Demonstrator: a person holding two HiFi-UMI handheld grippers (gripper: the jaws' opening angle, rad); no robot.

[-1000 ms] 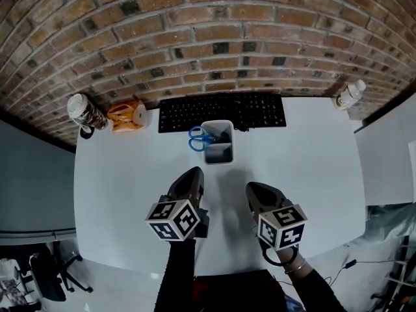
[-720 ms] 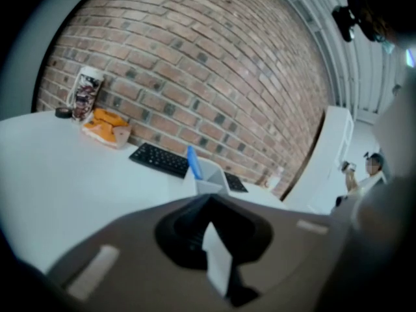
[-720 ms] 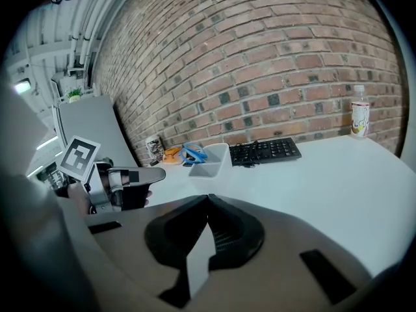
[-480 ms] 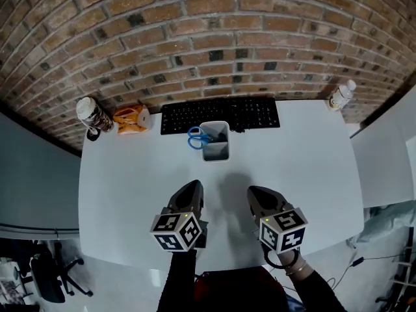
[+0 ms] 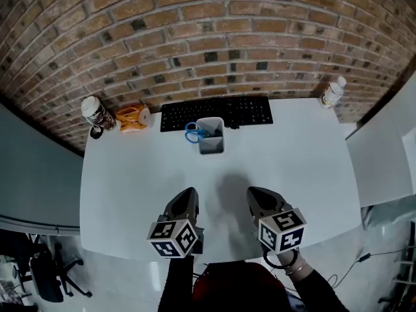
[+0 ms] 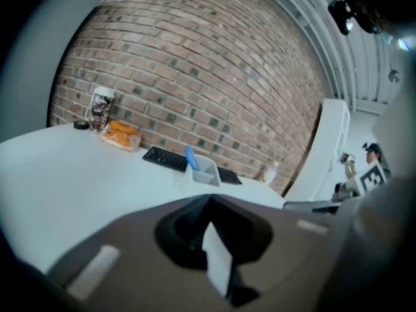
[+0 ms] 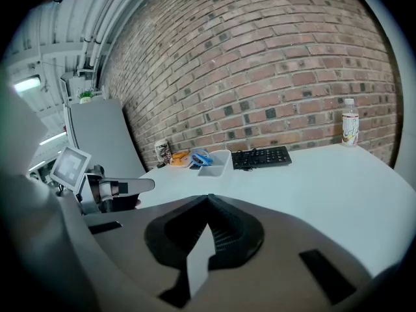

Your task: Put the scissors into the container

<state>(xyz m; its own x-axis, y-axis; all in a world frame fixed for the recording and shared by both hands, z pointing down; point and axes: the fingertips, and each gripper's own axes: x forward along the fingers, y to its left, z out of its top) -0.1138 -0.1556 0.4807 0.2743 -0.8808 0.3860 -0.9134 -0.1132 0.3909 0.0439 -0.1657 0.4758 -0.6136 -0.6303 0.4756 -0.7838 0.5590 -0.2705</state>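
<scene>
The scissors stand in the white container with their blue handles over its left rim, just in front of the keyboard. Both grippers hover near the table's front edge, well short of the container. My left gripper is shut and holds nothing. My right gripper is shut and empty too. The left gripper view shows the container with a blue handle far ahead. In the right gripper view the container and scissors lie ahead to the left.
A brick wall runs behind the white table. A printed jar and an orange packet sit at the back left. A plastic bottle stands at the back right. An office chair base is on the floor at left.
Both grippers have drawn back a little toward the table's front edge, so the container looks farther away. The scissors stay in the container. Both jaws stay shut.
</scene>
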